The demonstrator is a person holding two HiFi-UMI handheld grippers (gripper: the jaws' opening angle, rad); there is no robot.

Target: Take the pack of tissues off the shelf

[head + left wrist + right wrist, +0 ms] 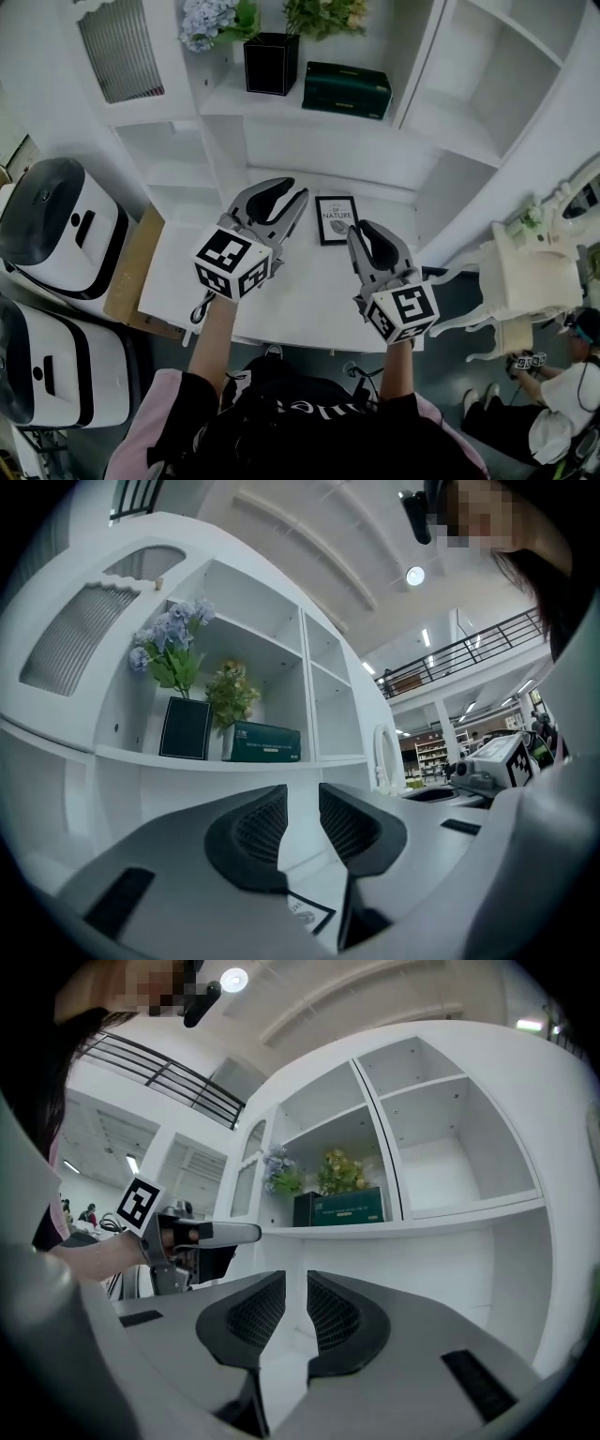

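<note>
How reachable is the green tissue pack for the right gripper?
Probably yes: the tissue pack lies at the front of the open shelf, the black vase only beside it, nothing in front. The right gripper is empty but shut, so its jaws must open first.

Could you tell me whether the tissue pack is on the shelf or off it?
On the shelf: the tissue pack lies beside the black vase, untouched.
</note>
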